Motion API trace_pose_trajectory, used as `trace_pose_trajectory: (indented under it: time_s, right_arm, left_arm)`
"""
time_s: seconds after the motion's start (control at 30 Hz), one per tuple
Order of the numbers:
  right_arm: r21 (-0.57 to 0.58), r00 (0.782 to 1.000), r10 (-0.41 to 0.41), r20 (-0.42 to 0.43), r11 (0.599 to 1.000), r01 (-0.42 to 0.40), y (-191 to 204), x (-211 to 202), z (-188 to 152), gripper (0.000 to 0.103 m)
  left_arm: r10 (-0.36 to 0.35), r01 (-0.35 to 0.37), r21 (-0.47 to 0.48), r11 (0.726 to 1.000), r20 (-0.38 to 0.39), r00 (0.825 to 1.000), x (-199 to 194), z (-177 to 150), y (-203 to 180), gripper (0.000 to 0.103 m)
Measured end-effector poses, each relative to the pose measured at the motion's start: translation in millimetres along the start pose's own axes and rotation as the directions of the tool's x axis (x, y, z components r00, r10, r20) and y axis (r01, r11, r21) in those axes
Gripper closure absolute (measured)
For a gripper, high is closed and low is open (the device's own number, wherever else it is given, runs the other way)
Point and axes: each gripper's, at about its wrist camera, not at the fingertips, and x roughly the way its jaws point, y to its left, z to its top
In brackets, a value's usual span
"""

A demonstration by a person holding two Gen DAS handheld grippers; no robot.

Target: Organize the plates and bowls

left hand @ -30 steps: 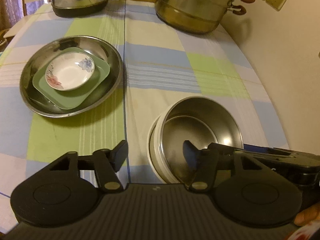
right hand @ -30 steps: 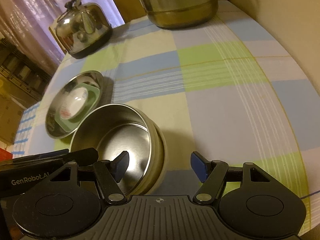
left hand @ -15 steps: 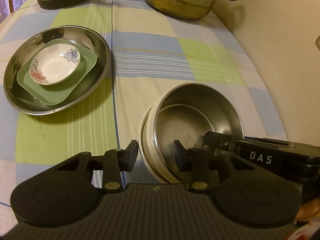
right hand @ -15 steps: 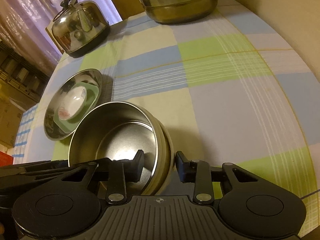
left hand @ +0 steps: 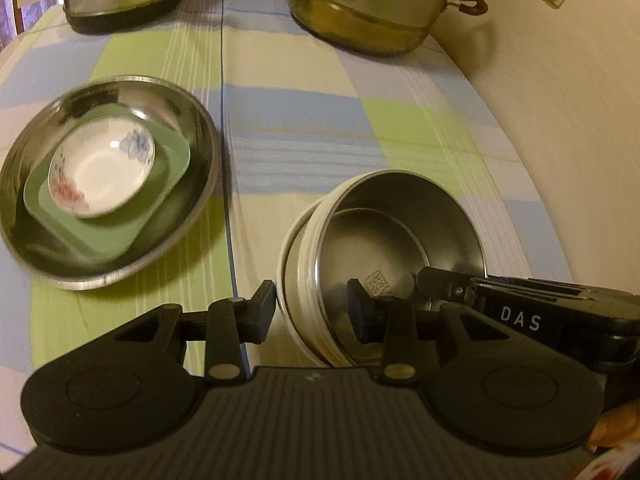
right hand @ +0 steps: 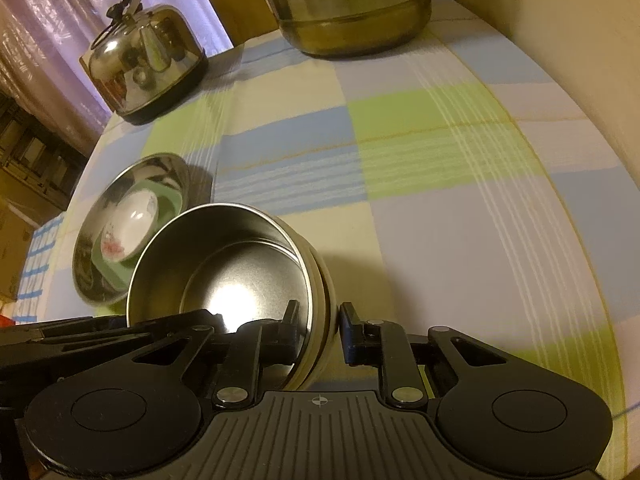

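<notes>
A steel bowl [left hand: 404,220] nested in a cream bowl [left hand: 298,240] sits tilted on the checked tablecloth; it also shows in the right wrist view [right hand: 224,264]. My left gripper [left hand: 312,312] straddles its near left rim, jaws close on the wall. My right gripper [right hand: 318,328] is shut on the near right rim of the stacked bowls. A wide steel plate [left hand: 192,128] at left holds a green square plate [left hand: 160,200] and a white flowered dish [left hand: 100,168].
A steel kettle [right hand: 148,64] stands at the back left and a large steamer pot [right hand: 352,12] at the back. A wall [left hand: 560,120] runs along the table's right side.
Both grippers closed in on the stacked bowls' near rim from open. The stack has tilted up toward me and shifted slightly.
</notes>
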Motion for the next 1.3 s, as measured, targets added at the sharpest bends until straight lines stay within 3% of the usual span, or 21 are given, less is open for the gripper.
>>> trace_pose_trajectory:
  time_s: [0.5, 0.93, 1.0, 1.07, 1.13, 1.3]
  right_arm:
    - [0.004, 0.999, -0.012, 0.031, 1.0, 0.012, 4.7, 42.5, 63.9, 0.084]
    - [0.03, 1.0, 0.016, 0.008, 0.999, -0.016, -4.4, 51.9, 77.1, 0.082]
    - [0.023, 0.999, 0.027, 0.017, 0.999, -0.028, -4.9, 48.6, 77.9, 0.078]
    - [0.007, 0.999, 0.029, 0.038, 1.0, -0.029, -3.7, 41.8, 77.7, 0.053]
    - [-0.001, 0.997, 0.028, 0.072, 1.0, -0.028, -3.3, 31.7, 76.2, 0.04]
    - [0.021, 0.99, 0.065, 0.124, 0.997, -0.068, -8.9, 3.0, 71.1, 0.037]
  left_arm:
    - [0.012, -0.011, -0.026, 1.0, 0.029, 1.0, 31.7, 55.4, 18.9, 0.068]
    - [0.007, -0.006, -0.043, 0.999, 0.029, 1.0, 37.4, 67.9, 21.9, 0.07]
    - [0.012, -0.01, -0.046, 0.999, 0.044, 0.999, 33.4, 69.0, 22.3, 0.07]
    - [0.018, -0.015, -0.034, 0.999, 0.065, 0.998, 25.8, 68.9, 20.5, 0.065]
    - [0.022, -0.02, -0.026, 0.999, 0.084, 0.996, 17.4, 68.3, 18.9, 0.062]
    - [0.026, -0.023, -0.029, 0.999, 0.127, 0.992, -16.1, 59.1, 19.3, 0.058]
